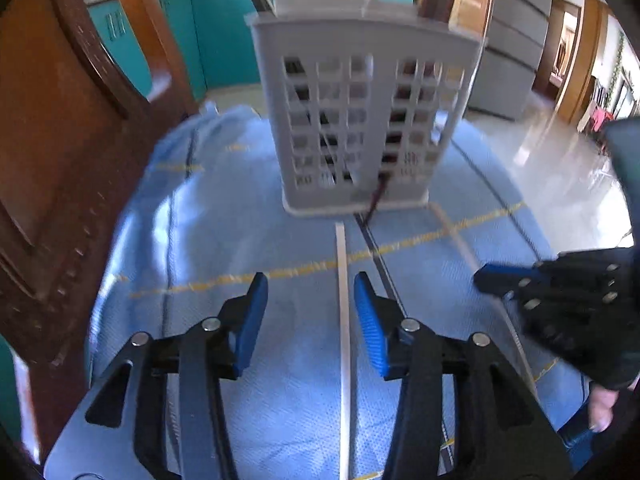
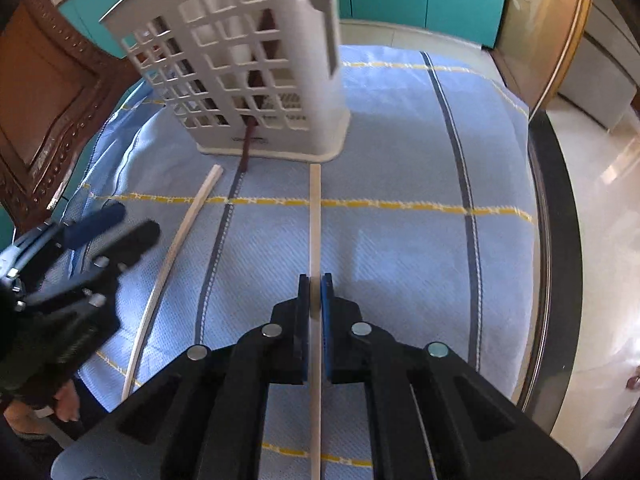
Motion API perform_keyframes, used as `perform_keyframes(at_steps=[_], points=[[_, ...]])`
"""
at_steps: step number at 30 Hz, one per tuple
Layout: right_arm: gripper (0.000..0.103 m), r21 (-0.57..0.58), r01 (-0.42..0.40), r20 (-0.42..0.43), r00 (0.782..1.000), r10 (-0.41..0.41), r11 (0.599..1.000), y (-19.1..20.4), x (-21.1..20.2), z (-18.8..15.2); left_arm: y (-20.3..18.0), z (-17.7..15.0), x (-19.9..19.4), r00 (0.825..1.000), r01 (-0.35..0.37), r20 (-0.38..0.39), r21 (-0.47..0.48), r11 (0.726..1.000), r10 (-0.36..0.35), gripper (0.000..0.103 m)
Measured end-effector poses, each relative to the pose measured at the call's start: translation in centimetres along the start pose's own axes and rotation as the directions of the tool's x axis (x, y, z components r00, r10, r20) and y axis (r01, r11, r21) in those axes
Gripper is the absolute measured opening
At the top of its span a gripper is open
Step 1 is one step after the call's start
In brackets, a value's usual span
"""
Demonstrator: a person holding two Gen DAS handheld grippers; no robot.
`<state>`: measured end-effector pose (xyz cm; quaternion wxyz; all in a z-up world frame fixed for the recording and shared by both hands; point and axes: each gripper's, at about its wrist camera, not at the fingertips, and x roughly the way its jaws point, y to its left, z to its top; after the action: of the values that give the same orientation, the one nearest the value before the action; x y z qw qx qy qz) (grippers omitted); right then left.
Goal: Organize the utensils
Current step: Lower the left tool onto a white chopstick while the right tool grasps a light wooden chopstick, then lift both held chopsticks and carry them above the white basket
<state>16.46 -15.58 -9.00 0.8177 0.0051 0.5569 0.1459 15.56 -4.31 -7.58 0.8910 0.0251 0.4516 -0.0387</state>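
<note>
Two pale chopsticks lie flat on the blue cloth (image 2: 400, 240) in front of the white slotted basket (image 2: 256, 80), each with its far tip close to the basket's foot and its length running back toward the grippers.

The first chopstick (image 2: 315, 240) lies straight, its far end just short of the basket's right front corner. The right gripper (image 2: 315, 280) is closed on it, both pads pressing its sides.

The second chopstick (image 1: 343, 320) lies left of the first and angles slightly away from it. The left gripper (image 1: 310, 284) stands over it with jaws partly apart; the stick passes between the pads nearer the right one, and contact cannot be confirmed.

The basket stands upright near the far end of the cloth. It holds a dark brown stick (image 2: 260, 80), leaning, whose lower tip pokes out through the front grid onto the cloth. Other items inside are indistinct.

The left wrist view alone shows more handles rising above the basket's rim. The right wrist view alone shows a spoon outline (image 2: 325, 8) cut into the basket's side wall.
</note>
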Motion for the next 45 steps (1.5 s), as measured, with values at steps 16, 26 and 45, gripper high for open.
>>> perform_keyframes(at_steps=[16,26,45], points=[[0.028,-0.088,0.11,0.038,0.994,-0.107,0.99,1.1,1.2,-0.7,-0.9,-1.1,3.7,0.992,0.016,-0.123,-0.007,1.0,-0.017,0.052],[0.006,-0.063,0.042,0.052,0.998,-0.039,0.997,0.9,0.7,-0.6,-0.5,-0.5,3.5,0.992,0.012,-0.127,-0.016,1.0,-0.014,0.007],[0.006,-0.094,-0.18,0.502,0.841,0.203,0.979,-2.3,-15.9,-2.1,0.5,0.6,-9.4,0.972,0.109,0.212,-0.029,0.994,-0.1,0.007]])
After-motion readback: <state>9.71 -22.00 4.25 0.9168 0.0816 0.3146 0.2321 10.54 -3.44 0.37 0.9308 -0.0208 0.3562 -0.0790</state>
